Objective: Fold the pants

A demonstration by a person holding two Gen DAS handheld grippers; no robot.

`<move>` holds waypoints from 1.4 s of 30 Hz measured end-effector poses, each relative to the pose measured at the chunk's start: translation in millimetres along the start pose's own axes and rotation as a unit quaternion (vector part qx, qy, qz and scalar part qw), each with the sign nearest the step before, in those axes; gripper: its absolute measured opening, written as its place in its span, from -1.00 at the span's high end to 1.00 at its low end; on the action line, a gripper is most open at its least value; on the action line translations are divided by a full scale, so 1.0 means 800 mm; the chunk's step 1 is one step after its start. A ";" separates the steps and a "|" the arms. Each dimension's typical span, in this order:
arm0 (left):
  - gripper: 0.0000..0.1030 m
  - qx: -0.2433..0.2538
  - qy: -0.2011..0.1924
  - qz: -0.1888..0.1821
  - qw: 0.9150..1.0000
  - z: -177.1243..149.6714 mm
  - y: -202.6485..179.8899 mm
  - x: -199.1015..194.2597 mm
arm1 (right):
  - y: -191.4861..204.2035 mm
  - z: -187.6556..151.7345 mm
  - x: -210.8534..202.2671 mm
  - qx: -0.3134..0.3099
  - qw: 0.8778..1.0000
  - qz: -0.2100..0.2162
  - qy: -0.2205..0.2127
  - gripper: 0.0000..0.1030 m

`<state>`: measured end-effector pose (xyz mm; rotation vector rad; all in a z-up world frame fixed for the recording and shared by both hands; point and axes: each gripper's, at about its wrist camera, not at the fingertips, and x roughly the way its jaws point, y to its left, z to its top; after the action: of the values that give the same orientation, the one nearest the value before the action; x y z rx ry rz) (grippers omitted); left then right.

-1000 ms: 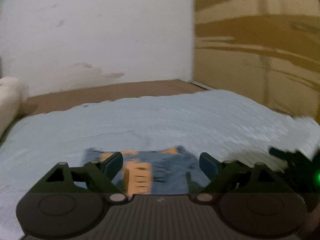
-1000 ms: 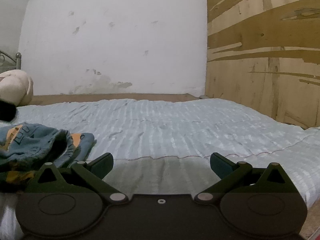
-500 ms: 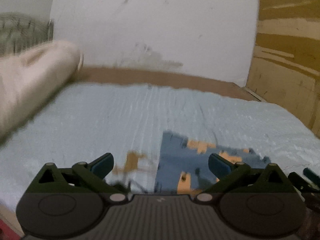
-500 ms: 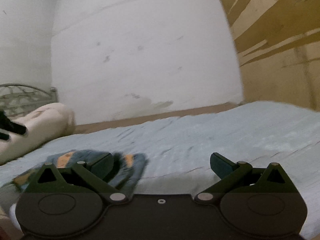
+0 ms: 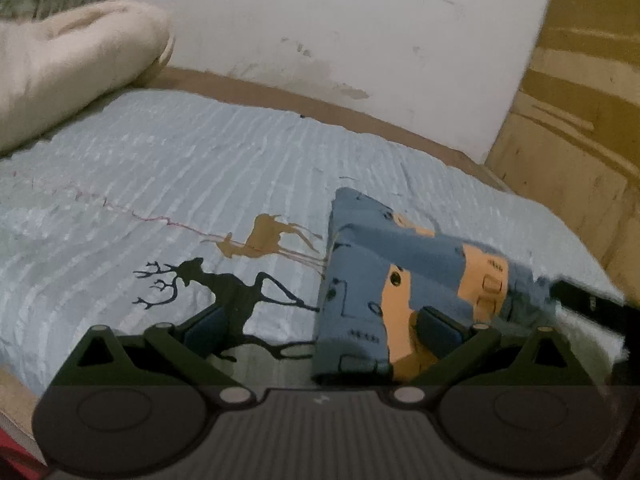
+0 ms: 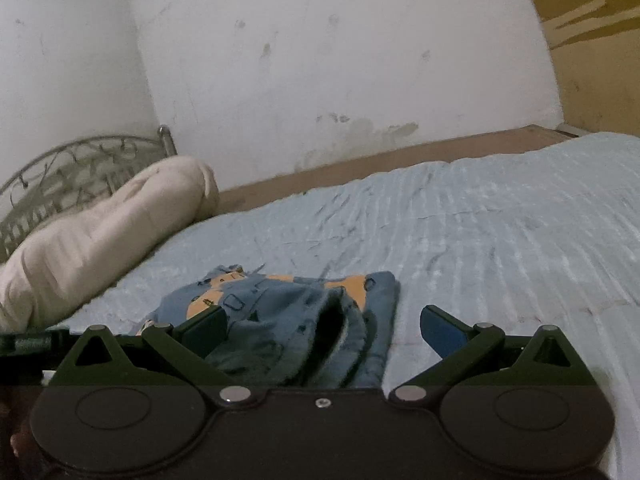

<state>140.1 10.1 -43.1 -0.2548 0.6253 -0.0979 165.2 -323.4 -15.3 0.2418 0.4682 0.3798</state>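
1. Swung leftward since a second ago, both views: pillow (image 5: 68, 68) now large at upper left ahead of left tongs (image 5: 320, 328), metal headboard (image 6: 72, 172) now visible ahead-left of right tongs (image 6: 322, 326).
2. Pants (image 5: 400, 292), formerly centred between the left tongs' tips, now lying ahead and to the right, partly behind the right-hand fingertip (image 5: 438, 330).
3. Shown only from the left wrist: deer prints, one black (image 5: 224, 296) and one tan (image 5: 272, 236), on the pale blue bedspread (image 5: 180, 168), just left of the pants; dark piece of the other tool at far right edge.
4. Shown only from the right wrist: open waistband (image 6: 332, 332) of the pants (image 6: 288, 320), bunched and facing the camera, between the fingertips and slightly left of centre; headboard behind the pillow (image 6: 100, 232).
5. Left tongs: spread wide, gripping nothing; contact between right-hand tip and cloth not clear.
6. Right tongs: spread wide, nothing clamped; left-hand fingertip (image 6: 208, 326) overlapping the pants' edge, touching or not cannot be told.
7. Pants resting on the bedspread (image 6: 500, 240), folded flat in the left view, rumpled at the waist in the right.
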 end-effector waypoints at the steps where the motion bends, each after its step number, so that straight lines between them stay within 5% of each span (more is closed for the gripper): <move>1: -0.99 0.012 -0.002 0.002 1.000 -0.003 -0.004 -0.002 | -0.002 0.002 0.004 0.006 1.000 0.006 0.003 -0.90; 5: -0.99 0.025 -0.007 -0.003 1.000 -0.007 -0.010 -0.007 | -0.006 0.010 0.013 0.036 0.999 -0.006 0.015 -0.57; 9: -0.99 0.023 -0.007 -0.007 1.000 -0.007 -0.010 -0.011 | -0.011 0.007 0.018 0.054 0.998 -0.018 0.029 0.36; 12: -0.99 0.021 -0.008 -0.009 1.000 -0.005 -0.009 -0.015 | -0.008 0.007 0.010 0.043 0.999 -0.026 0.021 0.76; 19: -0.99 0.025 -0.007 -0.006 1.000 -0.005 -0.013 -0.016 | -0.010 0.012 0.006 0.022 0.997 -0.066 0.020 0.79; 23: -0.99 0.027 -0.005 -0.005 1.000 -0.003 -0.014 -0.019 | -0.011 -0.004 0.008 0.021 0.995 -0.093 0.024 0.60; 26: -0.99 0.006 0.006 -0.001 1.000 0.007 -0.015 -0.022 | 0.001 -0.002 0.002 0.010 0.993 -0.114 0.009 -0.08; 28: -0.99 -0.013 0.005 -0.001 1.000 0.017 -0.017 -0.023 | 0.007 0.002 -0.002 0.010 0.994 -0.105 -0.001 -0.78; 30: -0.99 -0.024 0.001 0.003 1.000 0.024 -0.019 -0.021 | 0.015 0.006 -0.005 0.012 0.996 -0.089 -0.012 -0.99; 39: -0.99 0.011 0.031 0.037 0.999 0.011 -0.036 0.001 | 0.046 -0.012 0.024 -0.048 0.986 -0.154 0.052 -0.99; 42: -0.98 0.036 0.027 0.042 0.998 -0.001 -0.041 -0.002 | 0.036 -0.034 0.012 -0.042 0.987 -0.147 0.051 -0.99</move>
<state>138.1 -21.5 -34.2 -0.1563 0.6836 -0.0461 151.2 -289.8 -33.3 0.0698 0.5775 0.1235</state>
